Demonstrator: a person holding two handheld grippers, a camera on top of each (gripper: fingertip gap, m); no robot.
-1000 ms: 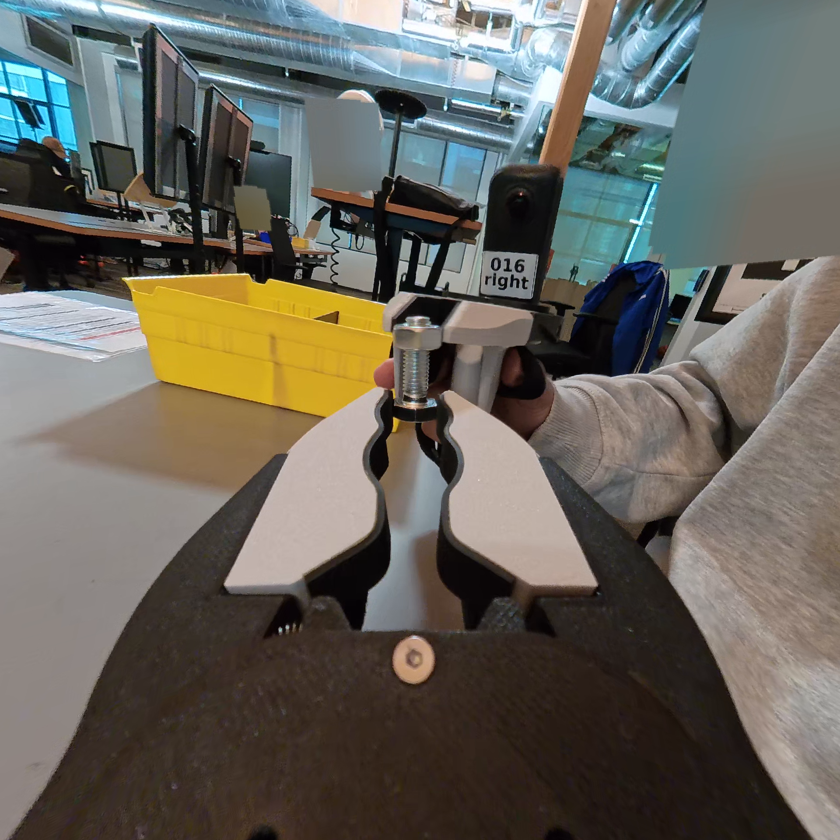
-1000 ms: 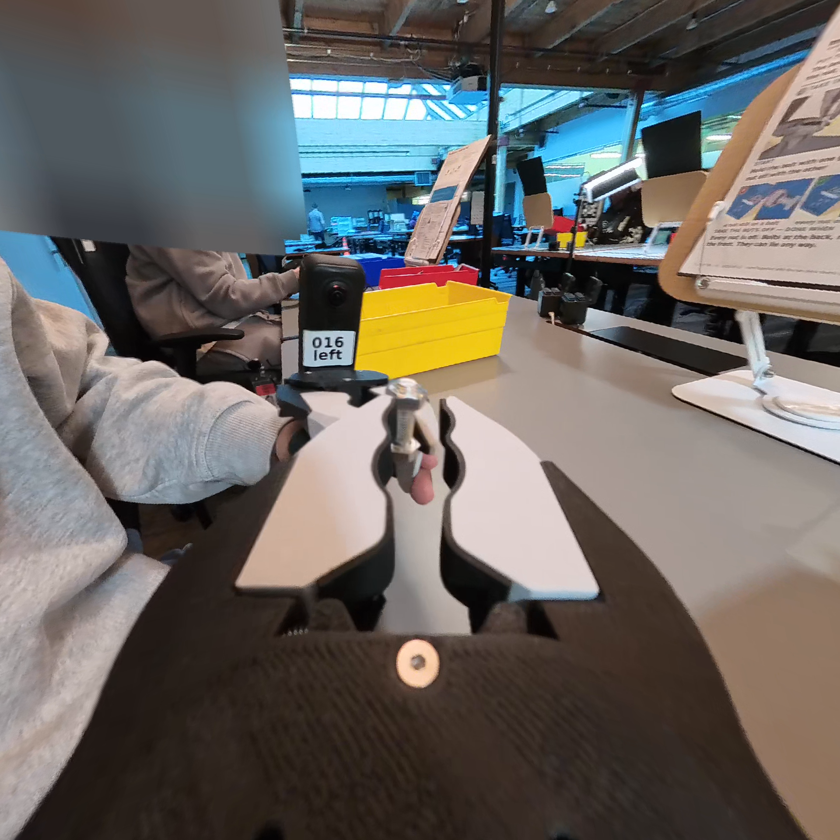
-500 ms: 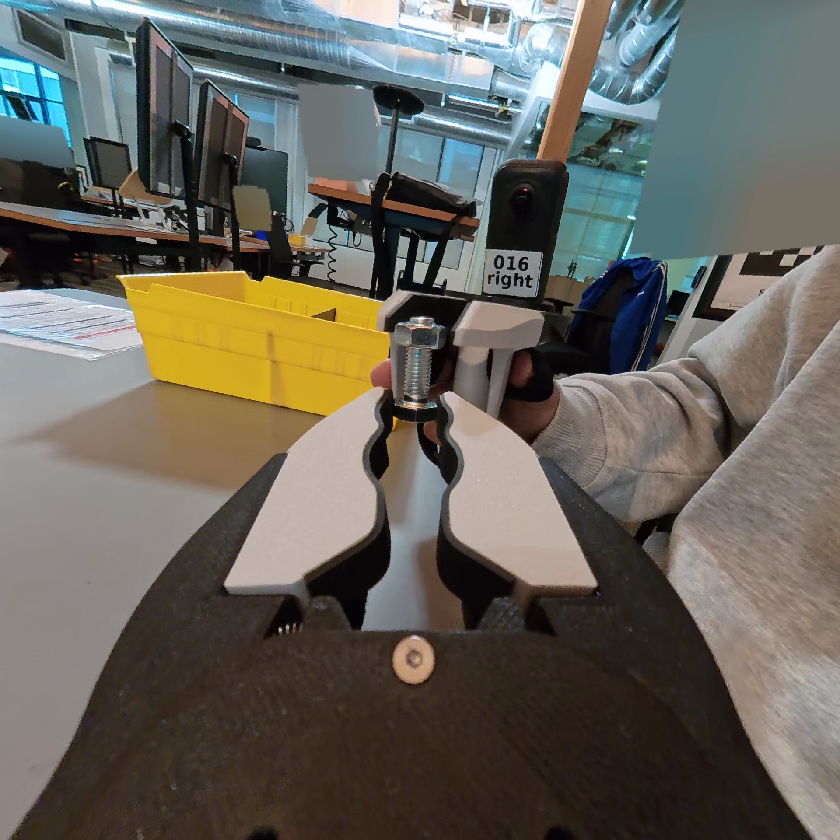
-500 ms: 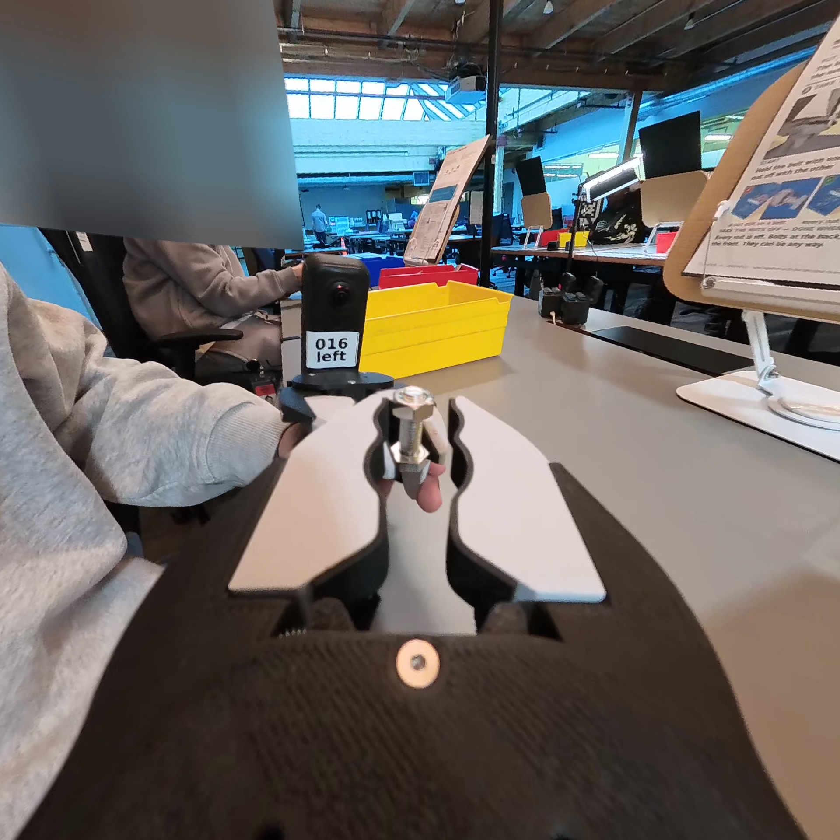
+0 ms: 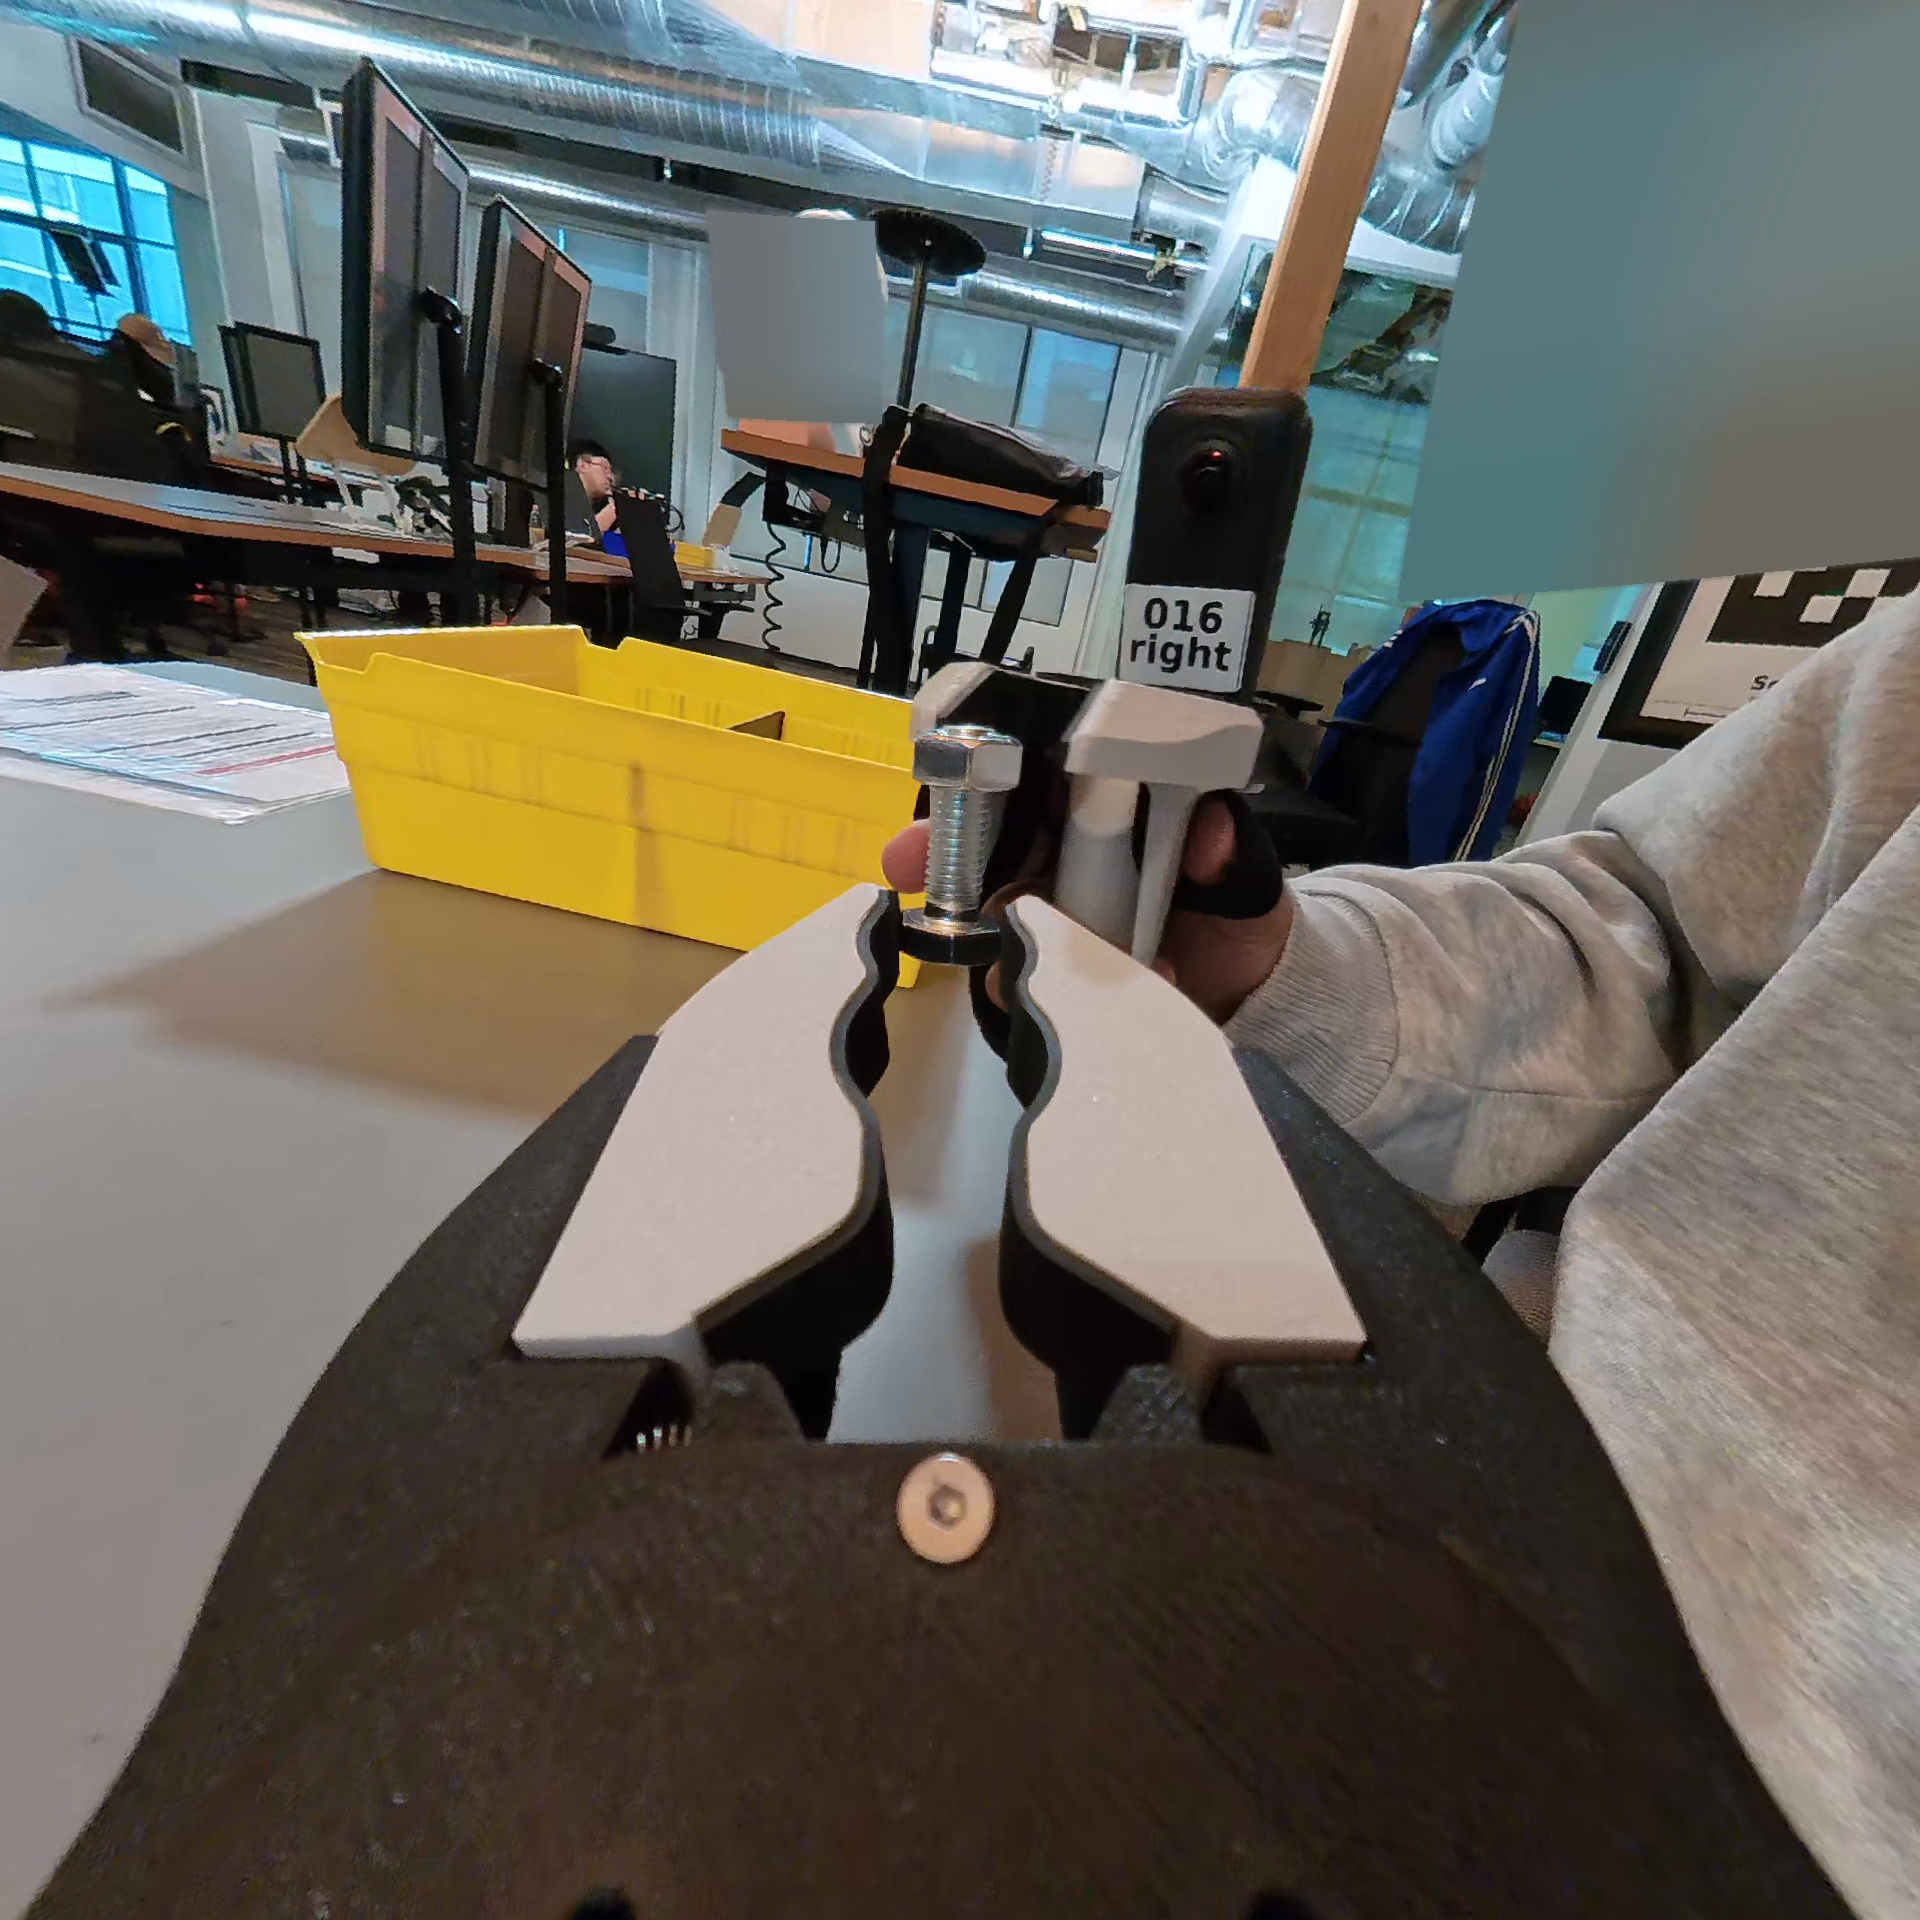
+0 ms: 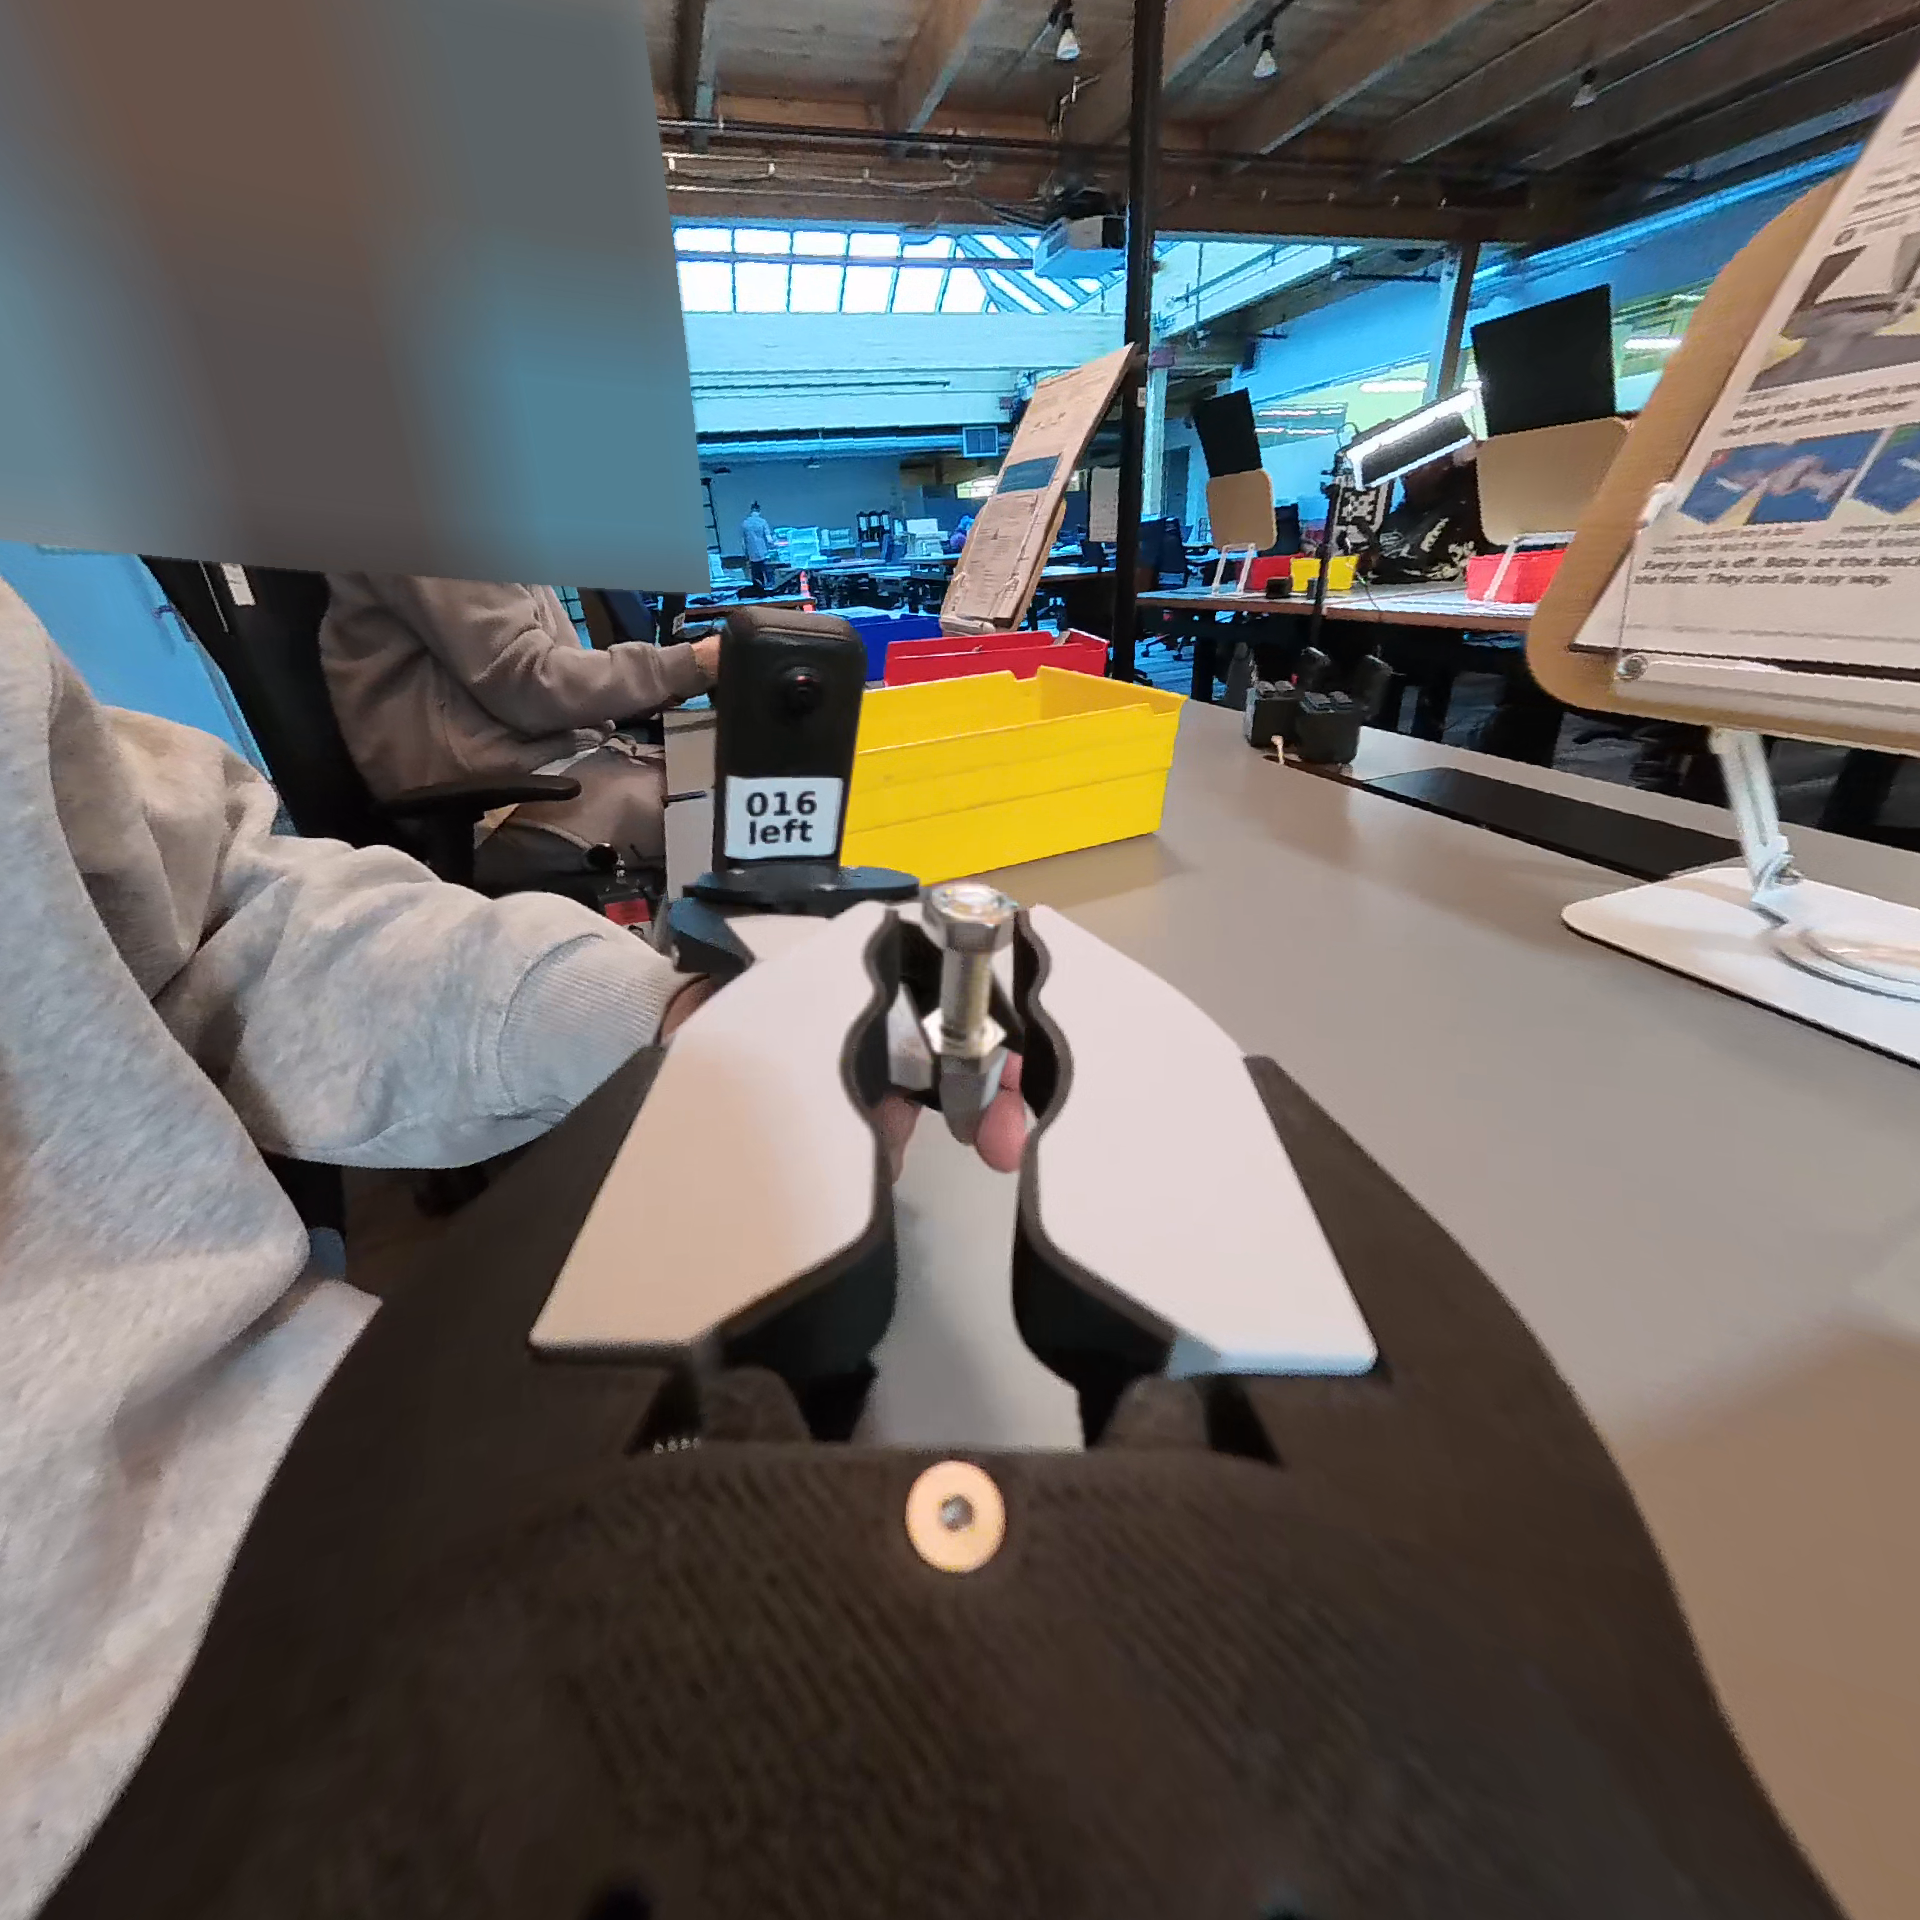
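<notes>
Grey desk [image 5: 260,1091] carries a yellow bin [image 5: 623,790] at 11 o'clock. Left tongs [image 5: 943,940] grip the nut [image 5: 951,933] on an upright bolt [image 5: 961,821].

Right view: right tongs [image 6: 961,997] stand slightly parted around the bolt [image 6: 964,997], contact unclear; document stand [image 6: 1766,582] at 2 o'clock.

free: grey table [image 5: 208,1143] left of grippers | blocked: yellow bin [image 5: 582,790] ahead, document stand [image 6: 1766,914] right

Pretty bright, even daylight is thrown in from windows [image 5: 62,239] and skylights [image 6: 852,286] beyond the fingers [image 5: 1122,1122]; soft shadows are cast on the worktop [image 5: 208,1091], edges are fisheye-warped.
</notes>
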